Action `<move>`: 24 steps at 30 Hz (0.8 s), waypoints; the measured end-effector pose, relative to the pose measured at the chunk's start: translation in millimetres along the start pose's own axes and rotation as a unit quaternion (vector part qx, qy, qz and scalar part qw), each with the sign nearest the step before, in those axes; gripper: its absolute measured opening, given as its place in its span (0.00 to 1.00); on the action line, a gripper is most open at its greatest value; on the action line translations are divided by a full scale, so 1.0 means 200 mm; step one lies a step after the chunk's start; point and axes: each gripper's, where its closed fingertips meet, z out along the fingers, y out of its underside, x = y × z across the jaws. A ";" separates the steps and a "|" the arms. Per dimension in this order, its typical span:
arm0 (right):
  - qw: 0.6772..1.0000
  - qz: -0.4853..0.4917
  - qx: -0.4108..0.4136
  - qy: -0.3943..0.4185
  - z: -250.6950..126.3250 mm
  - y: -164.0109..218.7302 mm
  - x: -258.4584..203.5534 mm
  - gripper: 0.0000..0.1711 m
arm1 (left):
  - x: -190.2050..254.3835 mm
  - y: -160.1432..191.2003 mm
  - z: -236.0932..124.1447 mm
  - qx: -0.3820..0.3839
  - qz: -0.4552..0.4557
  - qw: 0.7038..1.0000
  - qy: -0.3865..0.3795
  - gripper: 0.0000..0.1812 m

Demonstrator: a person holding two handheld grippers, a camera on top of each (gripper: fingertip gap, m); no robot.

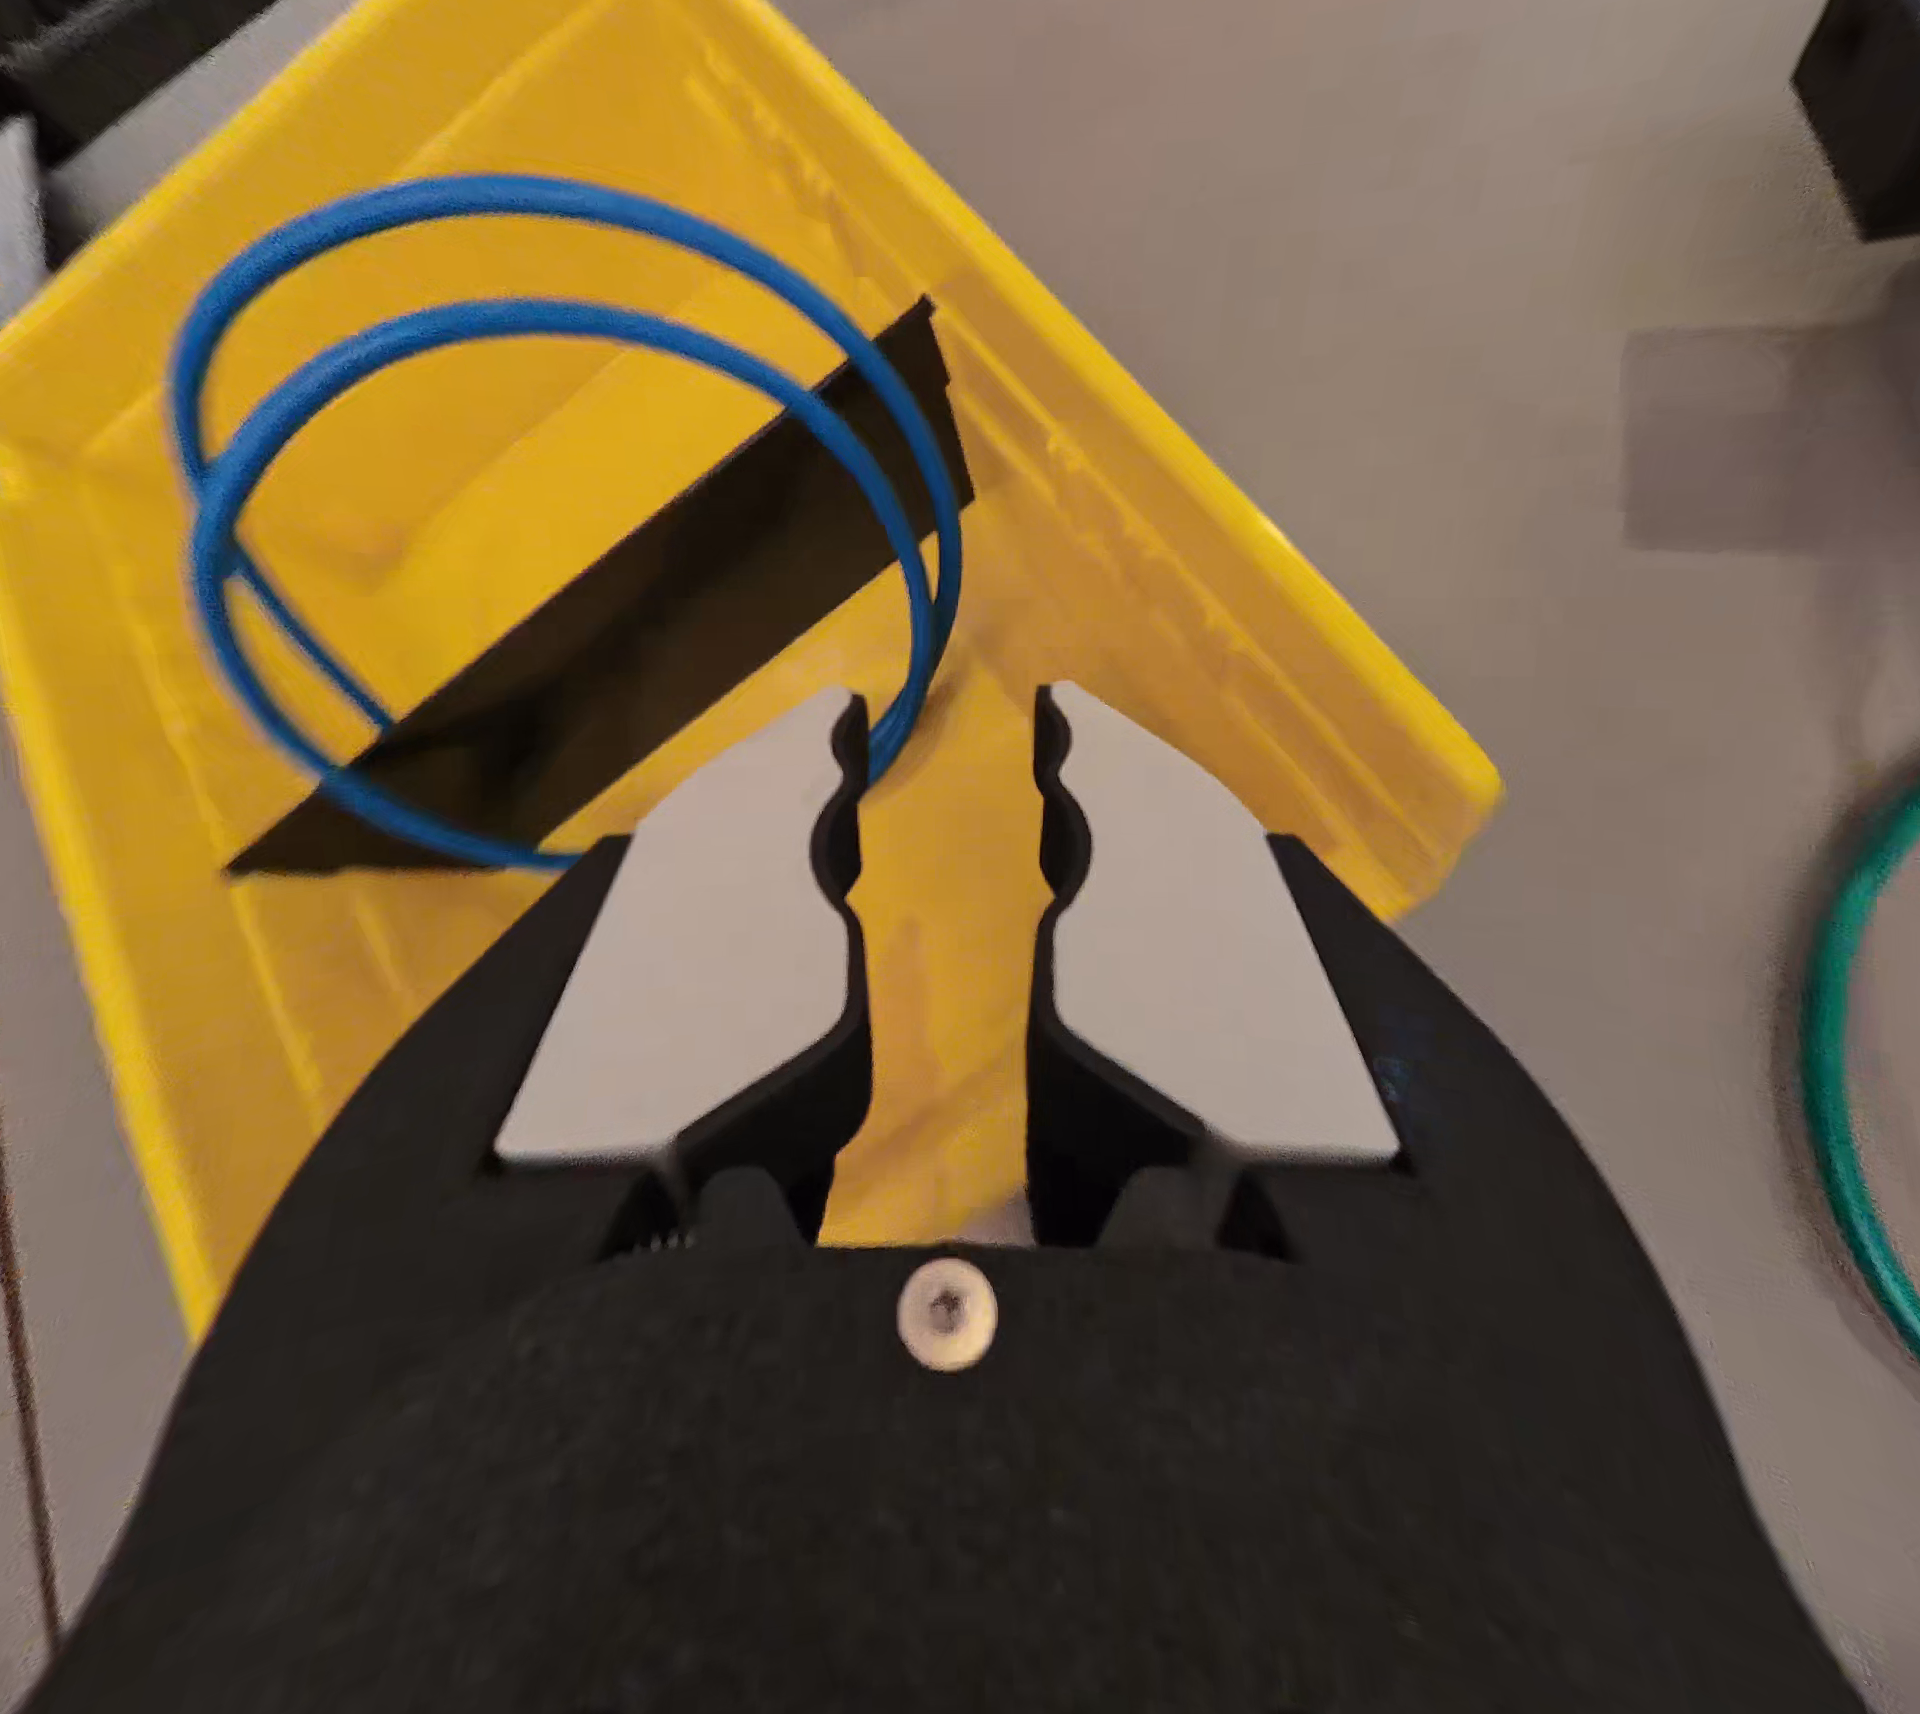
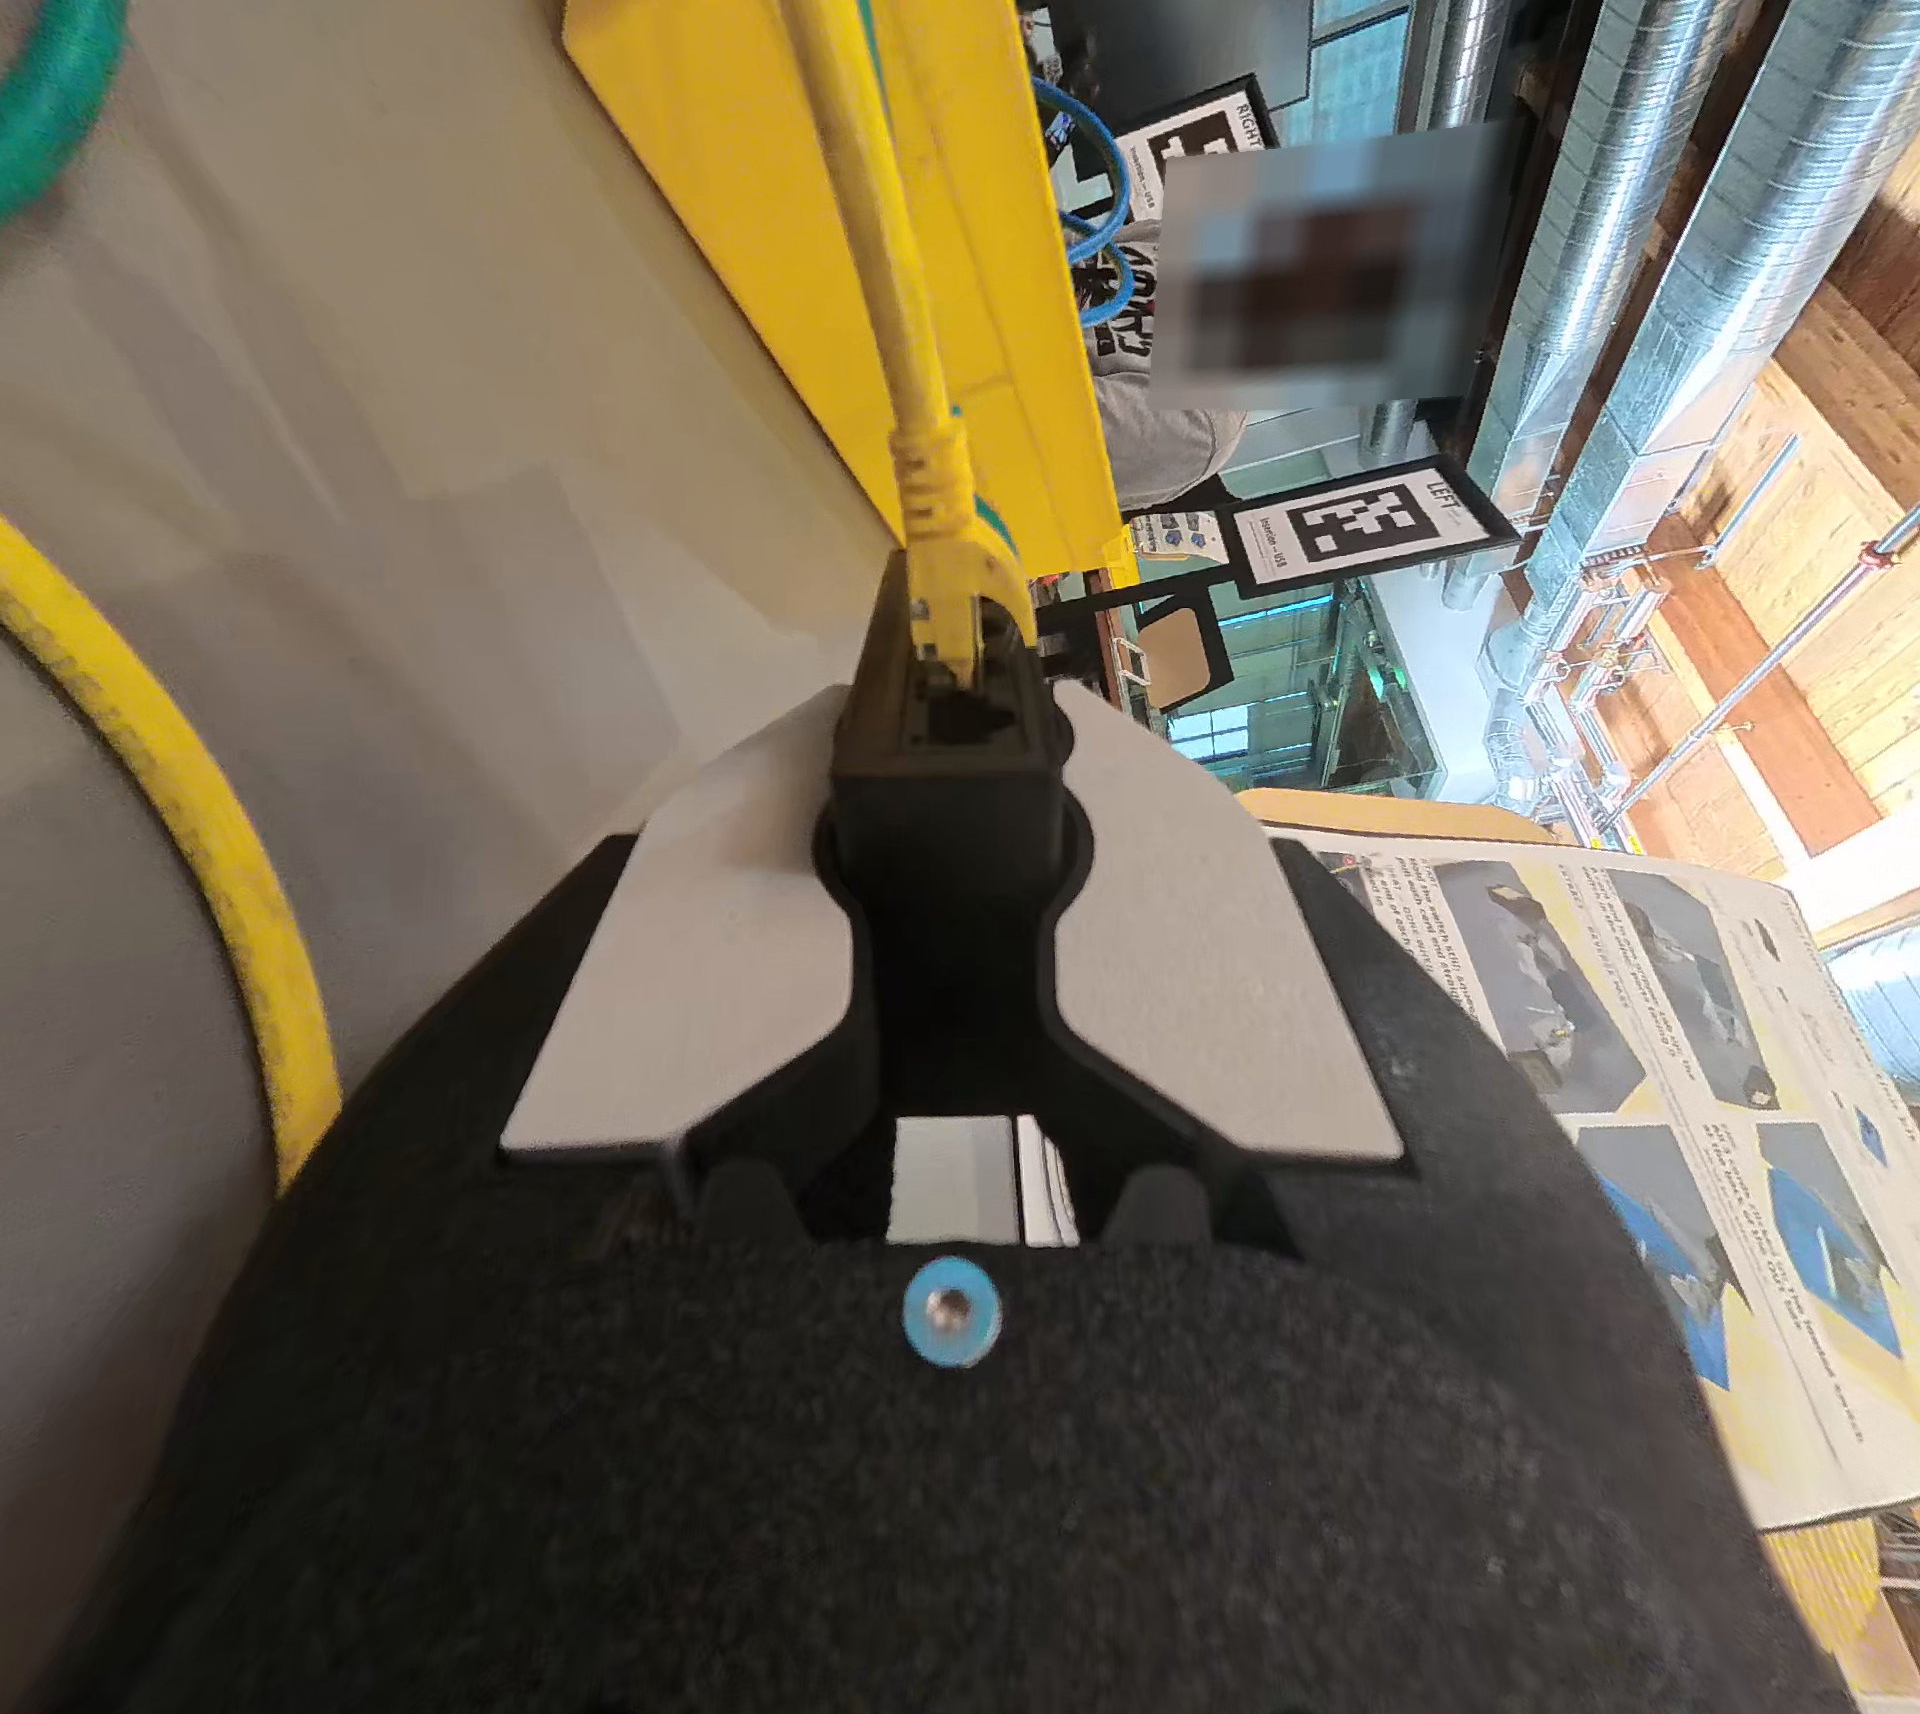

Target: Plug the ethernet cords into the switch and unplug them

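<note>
My left gripper (image 1: 951, 729) is open and empty, hovering over a yellow bin (image 1: 582, 137). A coiled blue ethernet cord (image 1: 540, 314) lies in the bin, and its loop passes just behind my left fingertip. My right gripper (image 2: 948, 729) is shut on a small black switch (image 2: 940, 791), held on its side. A yellow cord's plug (image 2: 940, 542) sits in one of the switch's ports. A green cord (image 2: 992, 521) runs to the switch right behind it; its plug is hidden. The nearest port is empty.
A black divider (image 1: 665, 615) stands in the bin. Loops of green cord (image 1: 1860, 1041) and yellow cord (image 2: 208, 833) lie on the grey table. A black block (image 1: 1870, 75) is at the far right. A printed sheet (image 2: 1662, 1093) and a person are beyond.
</note>
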 end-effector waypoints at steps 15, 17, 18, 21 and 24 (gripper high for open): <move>1.000 0.003 -0.004 -0.016 0.01 0.01 -0.03 0.18 | -0.05 0.00 0.20 -0.068 0.050 0.996 0.004 0.03; 1.000 0.003 -0.004 -0.015 0.01 0.01 -0.02 0.18 | -0.07 -0.07 0.03 -0.039 0.084 0.996 -0.014 0.03; 1.000 0.004 -0.005 -0.015 0.01 0.02 -0.02 0.18 | -0.07 -0.11 -0.07 -0.024 0.104 0.994 -0.028 0.03; 1.000 0.007 -0.009 -0.009 0.01 0.03 -0.01 0.18 | 0.00 -0.23 -0.38 0.018 0.163 0.986 -0.042 0.03; 1.000 0.015 -0.015 -0.003 0.01 0.04 0.01 0.18 | 0.16 -0.32 -0.68 0.065 0.243 0.967 -0.033 0.03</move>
